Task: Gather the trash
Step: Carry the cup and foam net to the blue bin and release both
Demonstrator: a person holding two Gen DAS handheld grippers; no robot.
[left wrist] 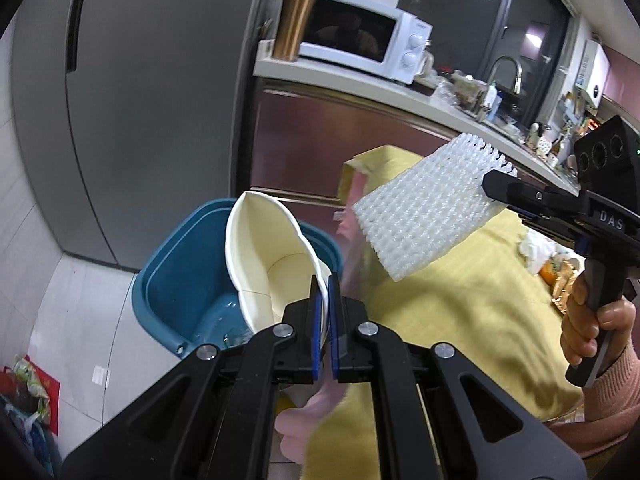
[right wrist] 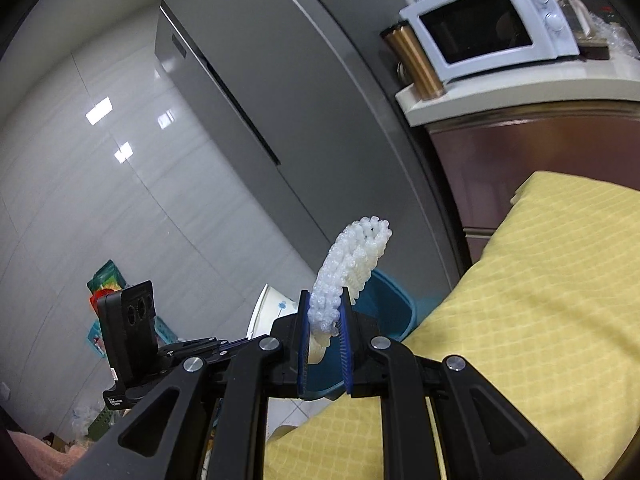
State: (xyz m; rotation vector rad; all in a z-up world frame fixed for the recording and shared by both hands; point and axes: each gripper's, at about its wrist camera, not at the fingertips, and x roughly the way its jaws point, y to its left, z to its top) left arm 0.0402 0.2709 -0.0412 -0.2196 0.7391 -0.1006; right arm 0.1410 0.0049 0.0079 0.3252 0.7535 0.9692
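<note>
**Both tools loaded beside the blue bin**

A grey refrigerator [left wrist: 140,120] fills the far side of the kitchen, next to a counter [left wrist: 360,80] carrying a white microwave [left wrist: 360,40] and a copper tumbler [left wrist: 294,24]. Nearer, a yellow quilted cloth [left wrist: 460,300] covers the surface at the right. A blue bin [left wrist: 180,280] stands on the tiled floor [left wrist: 80,320] between the refrigerator and the yellow cloth.

The left tool [left wrist: 325,312] is clenched on the rim of a crumpled white paper cup [left wrist: 264,260], which hangs in front of the bin's opening with its mouth turned toward the camera. The right tool [right wrist: 325,344], gripped by a hand [left wrist: 596,328] in a pink sleeve, is clamped on one end of a white foam net sleeve [left wrist: 424,216]; the sleeve juts out past the pads, held in the air over the edge of the yellow cloth, near the bin and just beside the cup.
</note>
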